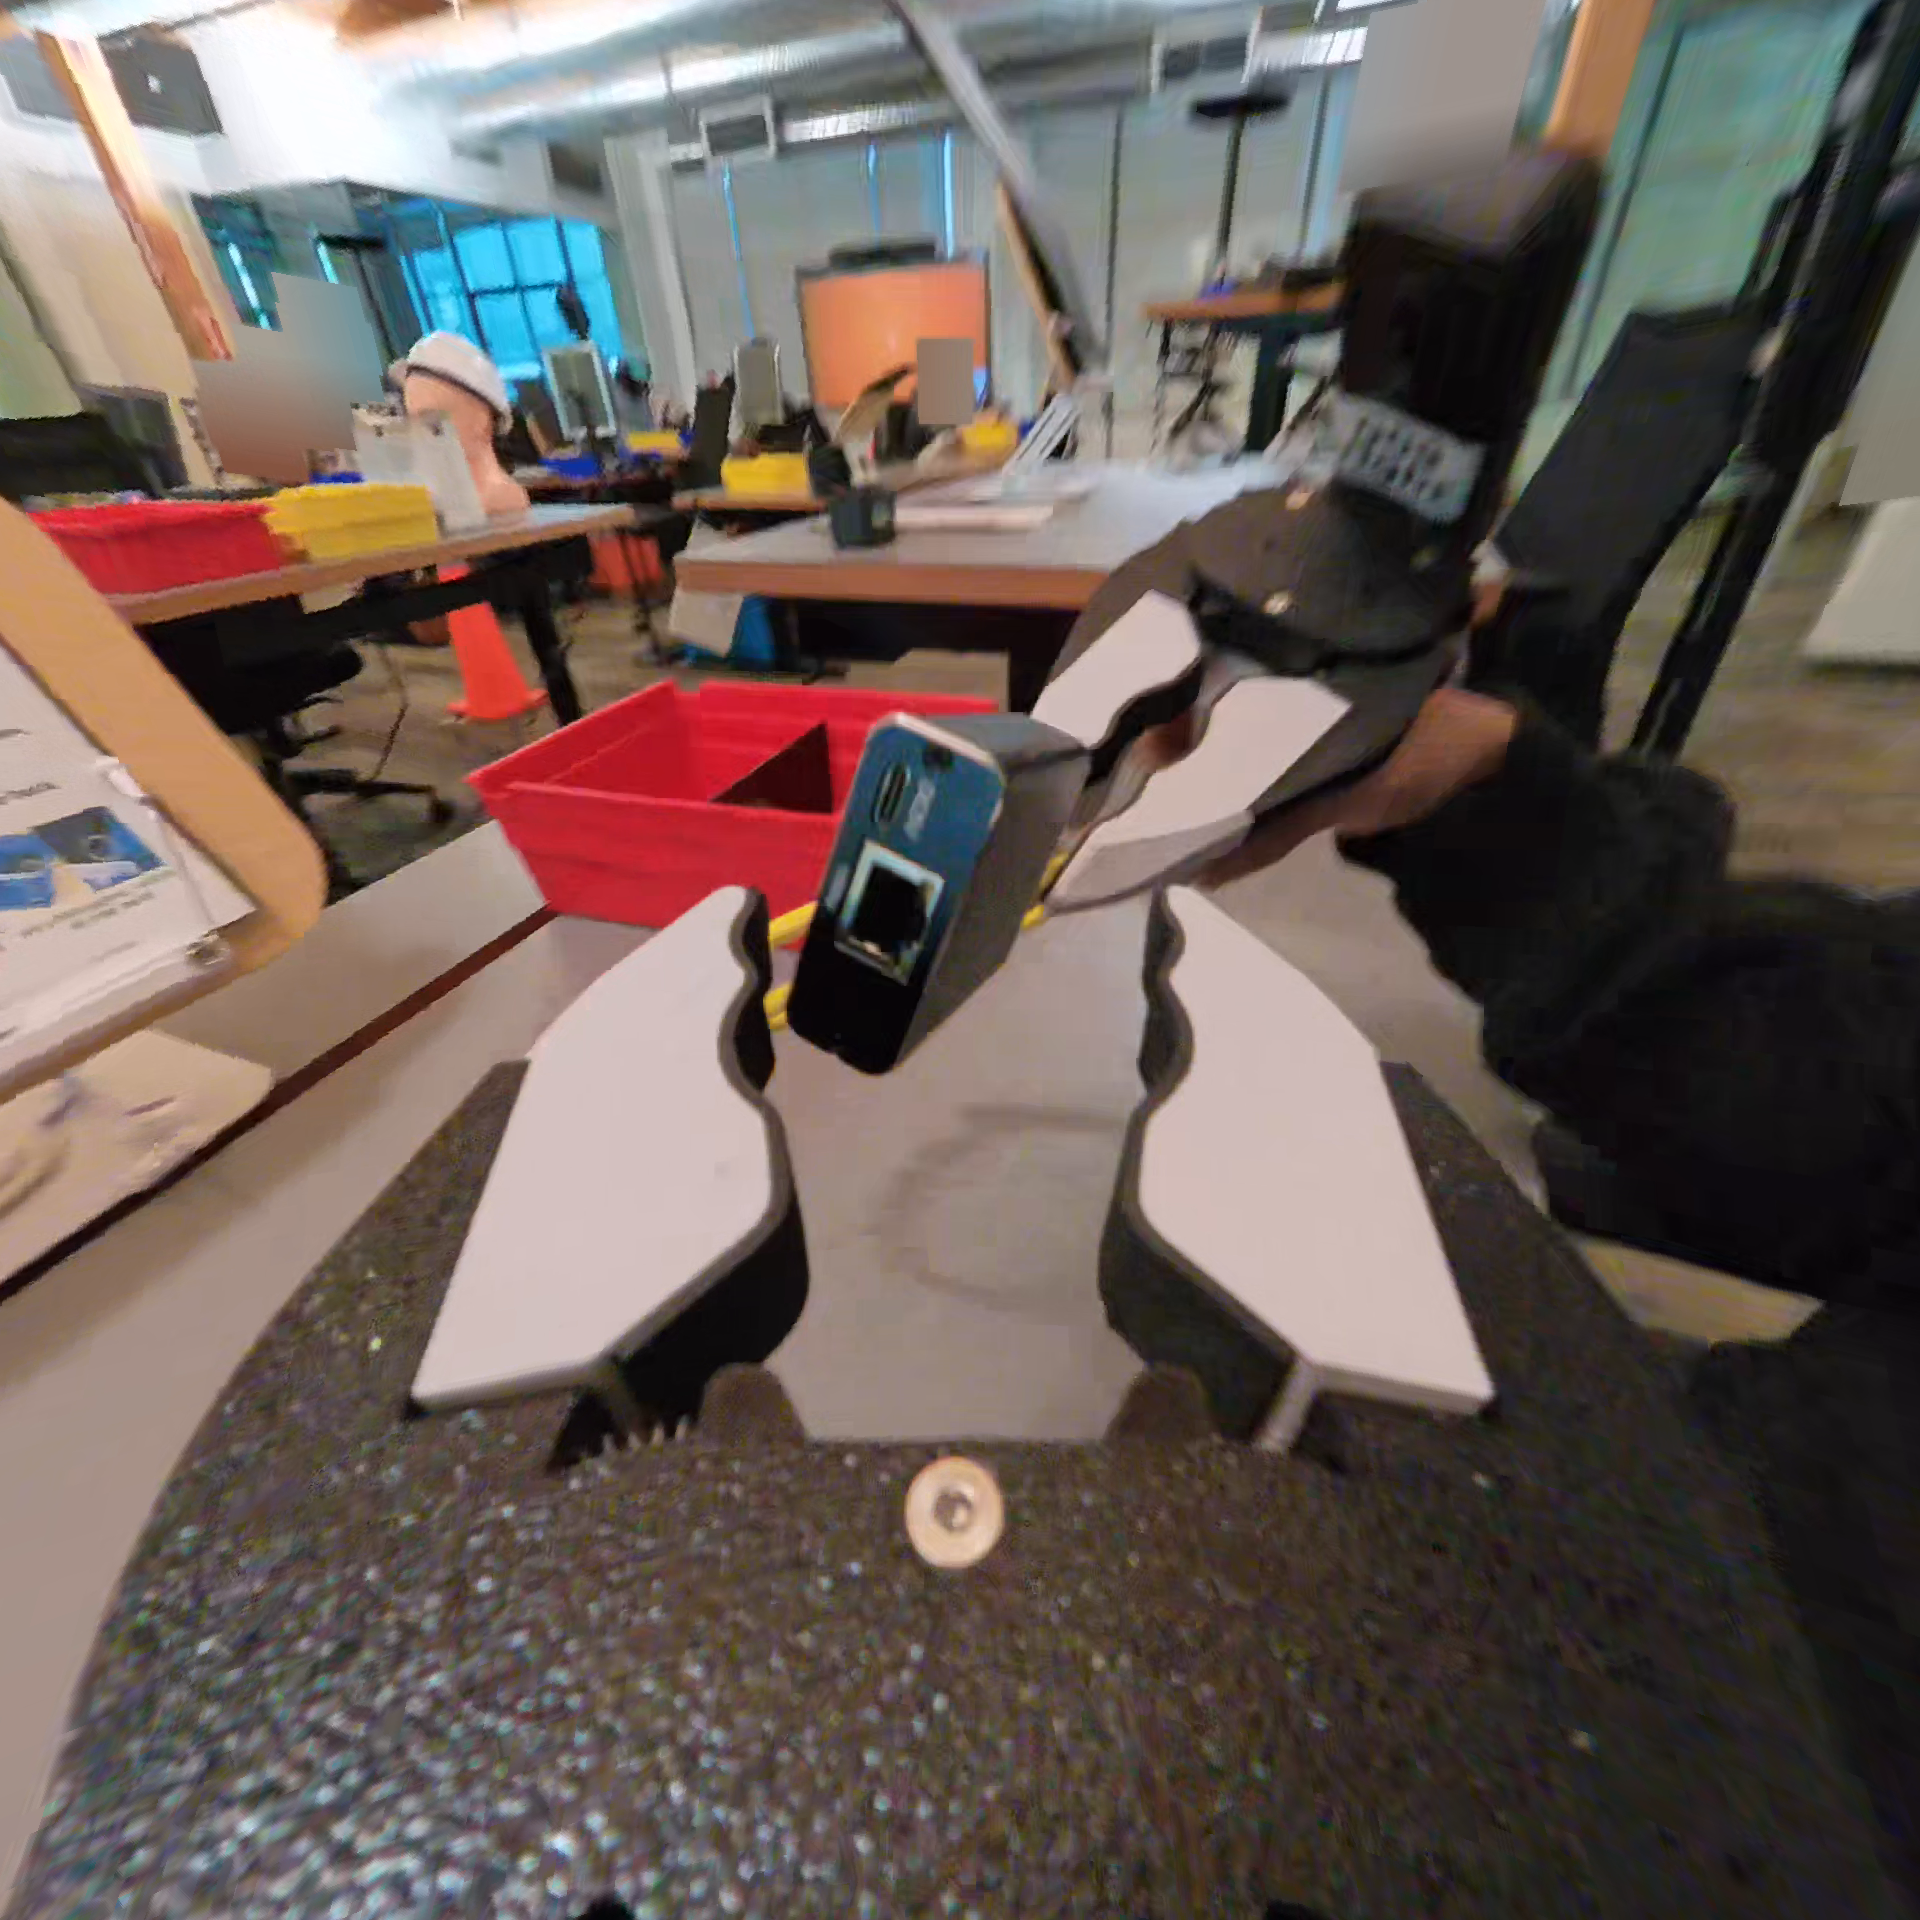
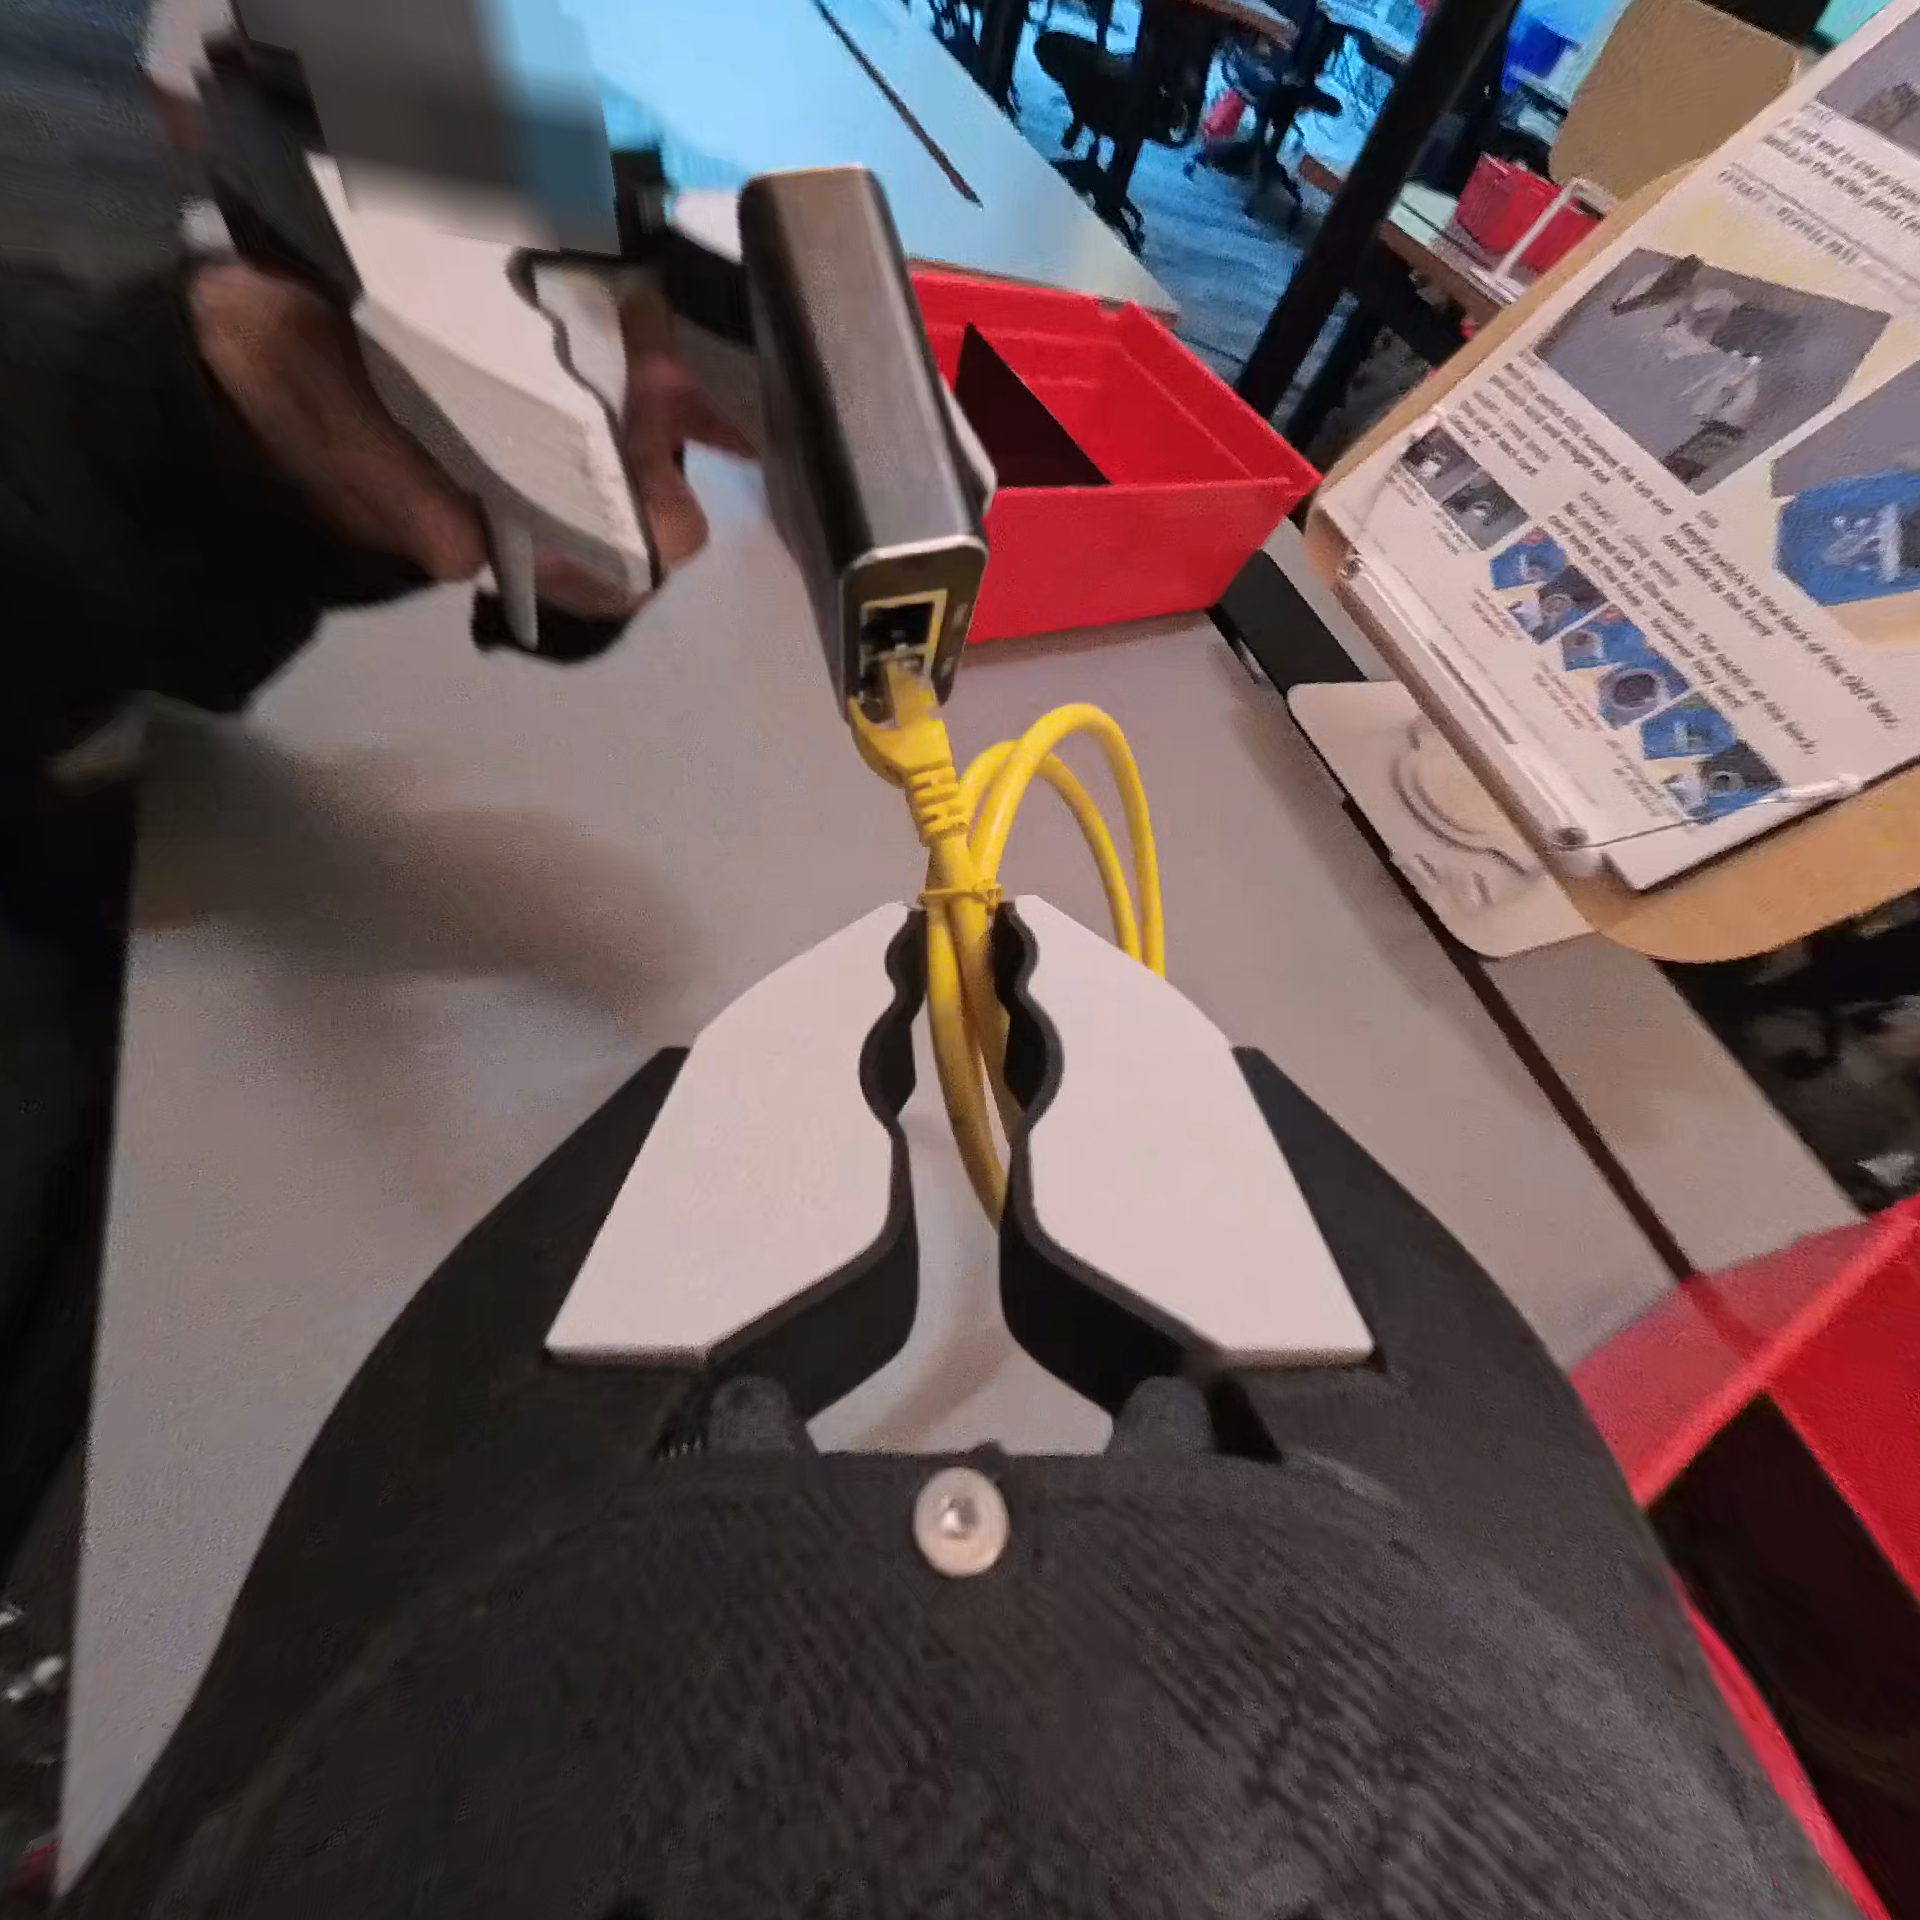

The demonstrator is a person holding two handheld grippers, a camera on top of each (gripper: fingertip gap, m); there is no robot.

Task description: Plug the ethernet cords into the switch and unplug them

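Right wrist view: the yellow ethernet cord [image 2: 961, 997], coiled and bound with a yellow tie, is pinched between the two fingers of the right gripper [image 2: 956, 920], which are closed on it just below its moulded plug. That plug is seated in a port on the near end of the small black box-shaped switch [image 2: 862, 416], which hangs in the air above the grey tabletop [image 2: 499, 831], tilted with its far end higher. Loops of the cord curve out to the right of the fingers. The left gripper [image 2: 597, 416] shows farther off at upper left, held by a hand [image 2: 343, 436] in a dark sleeve, its white-faced fingers beside the switch's far end. Left wrist view: the switch's opposite end faces the camera, showing a dark blue faceplate with one empty port. It sits just ahead of the left gripper's fingertips, whose jaws stand wide apart with nothing between them, not touching the switch as far as can be seen. A red plastic bin [image 1: 665, 821] with a black divider stands on the table behind the switch. A printed instruction sheet [image 2: 1662, 520] on a tan board leans at the table's edge.
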